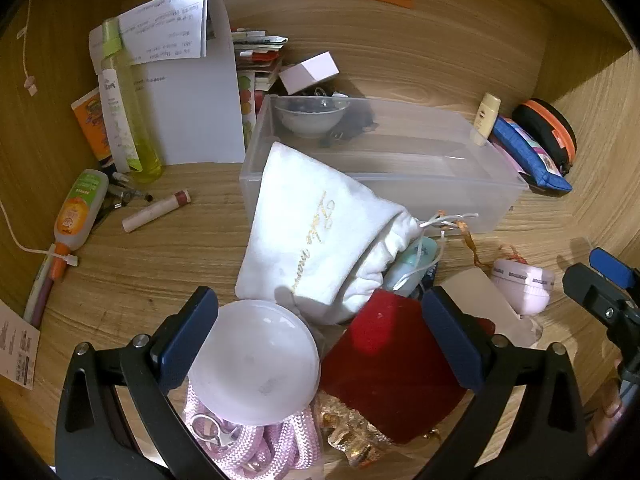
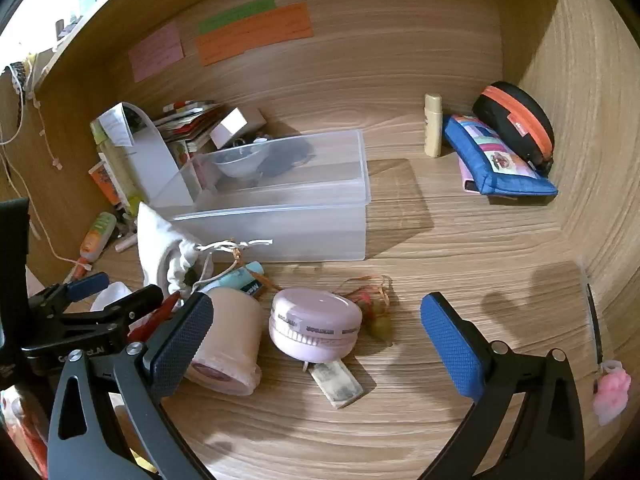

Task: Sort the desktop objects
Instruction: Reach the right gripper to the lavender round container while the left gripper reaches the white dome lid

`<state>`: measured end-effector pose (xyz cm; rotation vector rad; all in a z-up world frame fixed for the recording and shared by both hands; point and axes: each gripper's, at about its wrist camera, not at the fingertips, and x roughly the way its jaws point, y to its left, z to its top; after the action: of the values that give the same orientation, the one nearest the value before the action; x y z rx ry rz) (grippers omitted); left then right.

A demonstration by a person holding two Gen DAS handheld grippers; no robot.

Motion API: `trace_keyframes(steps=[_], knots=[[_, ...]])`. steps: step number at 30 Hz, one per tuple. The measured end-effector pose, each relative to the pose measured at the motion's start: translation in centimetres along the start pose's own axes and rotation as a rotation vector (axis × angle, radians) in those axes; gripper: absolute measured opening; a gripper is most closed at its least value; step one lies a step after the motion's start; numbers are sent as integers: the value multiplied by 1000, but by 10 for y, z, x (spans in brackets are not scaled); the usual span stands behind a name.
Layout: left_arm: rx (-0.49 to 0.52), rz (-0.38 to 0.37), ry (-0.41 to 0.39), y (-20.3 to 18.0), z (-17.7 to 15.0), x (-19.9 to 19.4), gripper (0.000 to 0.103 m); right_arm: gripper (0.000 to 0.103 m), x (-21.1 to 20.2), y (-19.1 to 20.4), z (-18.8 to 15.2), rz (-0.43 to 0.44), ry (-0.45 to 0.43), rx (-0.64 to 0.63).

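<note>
Woodgrain bench (image 2: 460, 240) set in an alcove with wooden walls; orange, green and pink paper notes (image 2: 256, 32) are stuck on the back wall. A clear plastic bin (image 2: 280, 216) sits mid-bench, a small bowl (image 2: 240, 164) inside it. Left of the bin: papers, a yellow-green bottle (image 1: 128, 120) and a lip-balm stick (image 1: 156, 210). Right of the bin: a blue pouch (image 2: 496, 160) and a black case with an orange zip (image 2: 516, 124). Against the bin's front leans a white drawstring bag (image 1: 316, 232).

Only the left view shows a frosted dome (image 1: 256, 360), pink cord and a red velvet pouch (image 1: 392, 376) under the left gripper (image 1: 320, 332), wide open, empty. Only the right view shows a banknote (image 2: 338, 382) beneath a pink round case (image 2: 316, 324), between the right gripper's (image 2: 320, 336) spread, empty fingers.
</note>
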<state>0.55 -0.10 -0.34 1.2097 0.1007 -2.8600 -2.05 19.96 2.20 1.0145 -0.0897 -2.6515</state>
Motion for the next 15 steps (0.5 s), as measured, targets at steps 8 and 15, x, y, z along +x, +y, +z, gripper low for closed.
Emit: trace_keyframes(steps=[8,15], knots=[[8,6,-3,-3,1,-1,103,103,-1,0,-1,-2,-1,0],[6,9,-4,-5,1,-1,103,103,-2,1,0,-6,-4,-7]])
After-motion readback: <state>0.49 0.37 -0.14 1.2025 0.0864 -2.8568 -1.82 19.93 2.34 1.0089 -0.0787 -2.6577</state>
